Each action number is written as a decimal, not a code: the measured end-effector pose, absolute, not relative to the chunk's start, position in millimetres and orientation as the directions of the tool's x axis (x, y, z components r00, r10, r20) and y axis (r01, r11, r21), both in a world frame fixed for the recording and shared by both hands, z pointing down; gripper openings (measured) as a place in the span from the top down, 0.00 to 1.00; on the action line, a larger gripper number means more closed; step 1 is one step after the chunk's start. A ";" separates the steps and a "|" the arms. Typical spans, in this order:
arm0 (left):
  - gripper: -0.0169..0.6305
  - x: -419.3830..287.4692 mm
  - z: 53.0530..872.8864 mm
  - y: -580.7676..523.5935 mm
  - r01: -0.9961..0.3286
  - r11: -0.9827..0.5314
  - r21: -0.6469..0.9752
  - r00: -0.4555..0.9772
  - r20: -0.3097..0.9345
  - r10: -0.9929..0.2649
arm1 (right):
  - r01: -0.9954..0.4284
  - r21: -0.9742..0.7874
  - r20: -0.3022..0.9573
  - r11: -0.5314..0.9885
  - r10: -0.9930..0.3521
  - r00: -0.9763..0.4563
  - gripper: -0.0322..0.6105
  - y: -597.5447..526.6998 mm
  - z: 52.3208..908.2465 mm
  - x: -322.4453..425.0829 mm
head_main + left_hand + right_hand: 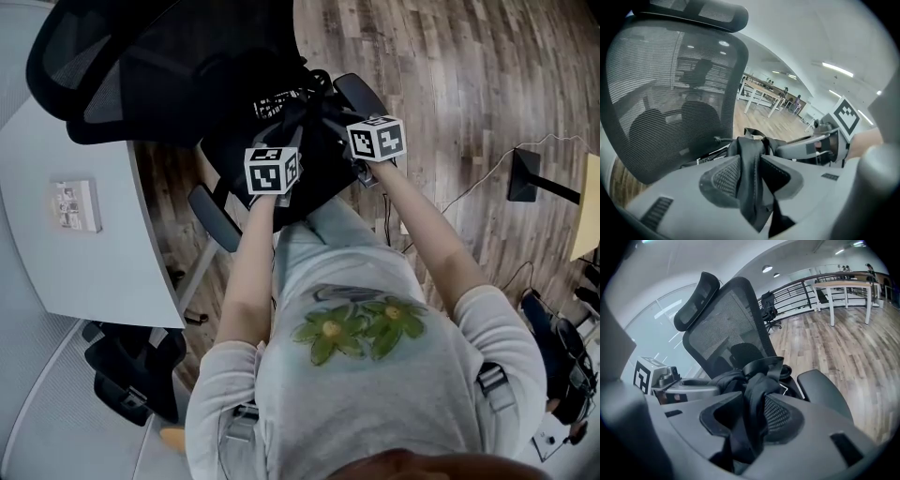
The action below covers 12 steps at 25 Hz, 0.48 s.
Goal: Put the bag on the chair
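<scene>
On the chair point(159, 56), at the foot of its mesh backrest point(661, 93) and between its two armrests point(214, 217), the black bag point(726, 379) is sitting in a crumpled heap. Over the chair's front edge the person is holding both claws side by side, each slanting down toward the backrest, their marker cubes point(272, 171) showing white against the dark chair.

The left claw point(752, 180) is standing partly open. A black strap point(749, 154) of the bag is running up through the gap and lying against its outer pad point(723, 178), the one farther from the right claw. A dark slit is showing between the strap and the other pad, so nothing is pinching it.

The right claw point(751, 420) is standing much the same, partly open. A fold of strap is hanging through it, leaning on the meshed pad nearer the chair's armrest and leaving a gap on the side toward the left claw.

Just beside the chair, on the left claw's side, a white surface point(84, 272) is carrying a small flat pale item point(75, 206). Well apart from the chair on its other side, a black stand point(525, 173) with a thin pale cable is resting on the wooden floor point(450, 66).
</scene>
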State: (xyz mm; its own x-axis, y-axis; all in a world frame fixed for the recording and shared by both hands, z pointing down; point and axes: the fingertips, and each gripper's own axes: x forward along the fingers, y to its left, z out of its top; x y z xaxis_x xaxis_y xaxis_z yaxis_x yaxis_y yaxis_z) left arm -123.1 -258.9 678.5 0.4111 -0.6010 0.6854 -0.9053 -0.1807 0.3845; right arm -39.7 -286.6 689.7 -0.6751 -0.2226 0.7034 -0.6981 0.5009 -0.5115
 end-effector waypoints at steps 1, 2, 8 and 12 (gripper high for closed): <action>0.76 -123.3 679.5 -258.7 -0.906 -0.180 0.383 0.410 0.688 -0.599 | -0.699 -0.510 0.705 0.502 -0.220 -0.674 0.73 -285.9 690.8 -39.4; 0.74 -123.5 680.7 -258.5 -0.907 -0.179 0.381 0.408 0.691 -0.597 | -0.700 -0.507 0.708 0.502 -0.220 -0.671 0.72 -285.6 692.1 -39.0; 0.70 -122.5 686.7 -254.7 -0.911 -0.182 0.369 0.403 0.714 -0.573 | -0.741 -0.461 0.745 0.489 -0.241 -0.622 0.63 -281.6 700.5 -25.6; 0.69 -121.8 688.5 -251.9 -0.914 -0.190 0.358 0.400 0.721 -0.566 | -0.763 -0.445 0.750 0.468 -0.270 -0.603 0.61 -277.8 701.1 -17.0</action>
State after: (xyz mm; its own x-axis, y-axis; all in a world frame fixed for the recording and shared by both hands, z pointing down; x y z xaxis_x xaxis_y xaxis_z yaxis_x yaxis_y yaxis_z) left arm -121.8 -251.9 688.5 0.3998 -0.5663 0.7207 -0.9142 -0.1901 0.3578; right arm -17.0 -277.8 701.1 -0.6033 -0.2699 0.7505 -0.7632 0.4684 -0.4451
